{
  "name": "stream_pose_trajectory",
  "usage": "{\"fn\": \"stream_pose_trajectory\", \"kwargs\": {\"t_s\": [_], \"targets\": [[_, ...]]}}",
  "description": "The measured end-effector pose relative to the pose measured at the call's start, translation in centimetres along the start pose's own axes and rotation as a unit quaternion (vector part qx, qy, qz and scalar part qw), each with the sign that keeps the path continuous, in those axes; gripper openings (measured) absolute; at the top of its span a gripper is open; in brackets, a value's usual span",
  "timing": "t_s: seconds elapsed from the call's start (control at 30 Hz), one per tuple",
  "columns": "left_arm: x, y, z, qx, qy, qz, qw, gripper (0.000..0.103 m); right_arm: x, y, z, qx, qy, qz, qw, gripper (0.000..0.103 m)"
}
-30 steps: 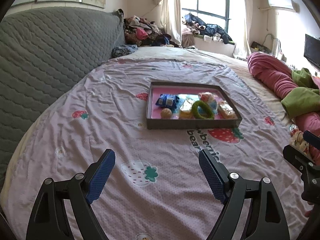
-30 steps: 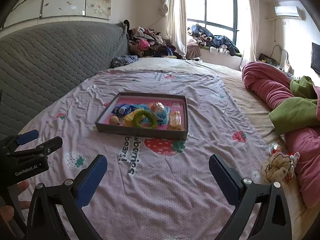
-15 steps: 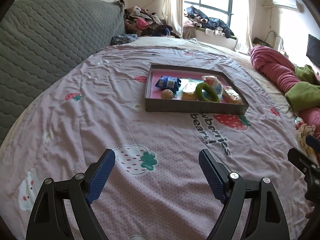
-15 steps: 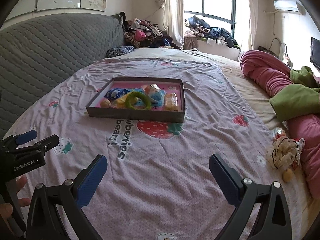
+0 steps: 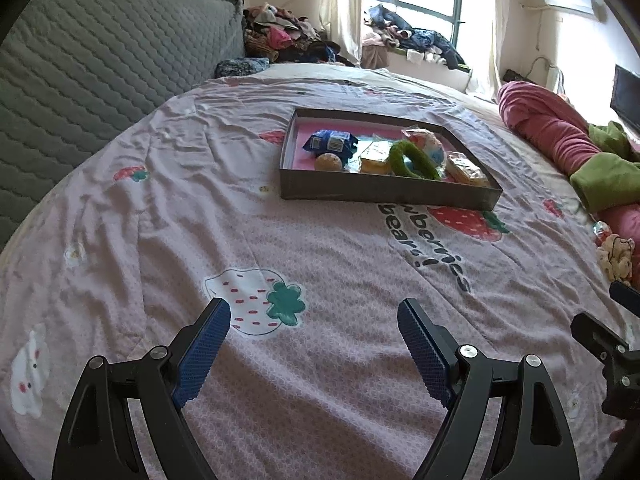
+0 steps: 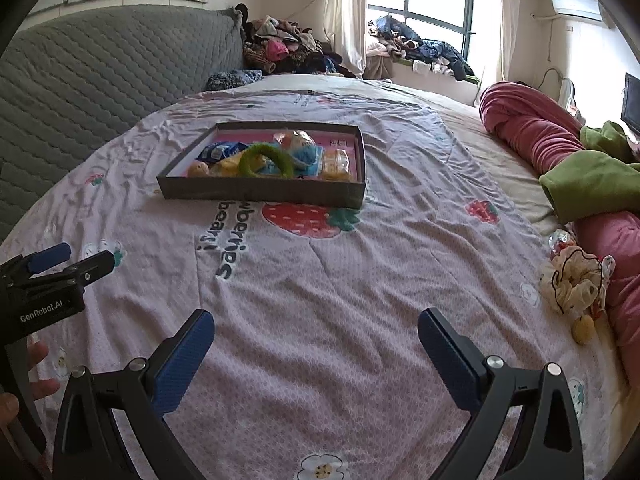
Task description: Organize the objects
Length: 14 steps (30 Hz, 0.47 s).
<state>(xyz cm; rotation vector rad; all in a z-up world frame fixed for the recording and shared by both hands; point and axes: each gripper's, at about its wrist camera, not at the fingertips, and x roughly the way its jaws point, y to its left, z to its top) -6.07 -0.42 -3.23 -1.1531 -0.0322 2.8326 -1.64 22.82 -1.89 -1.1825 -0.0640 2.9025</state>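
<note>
Both tools are released and grasp nothing: the left tool and the right tool each hang over the pink strawberry-print bedspread with blue pads spread wide. A dark tray lies on the bed well ahead of them, holding a green ring, a blue packet, a small round ball and other wrapped snacks. Near the rolled pink blanket at the right lies a cream frilly scrunchie, outside the tray
</note>
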Motion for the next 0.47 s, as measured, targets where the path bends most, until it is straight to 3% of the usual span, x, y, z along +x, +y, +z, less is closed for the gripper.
{"fn": "stream_pose_trajectory", "kwargs": {"t_s": [0.3, 0.47], "targets": [[-0.29, -0.19, -0.03, 0.015, -0.023, 0.003, 0.9996, 0.087, 0.46, -0.43, -0.13, 0.003, 0.002, -0.009, 1.000, 0.103], [-0.11, -0.65, -0.12, 0.025, -0.012, 0.005, 0.9996, 0.087, 0.71, -0.52, -0.18, 0.003, 0.008, -0.011, 1.000, 0.103]]}}
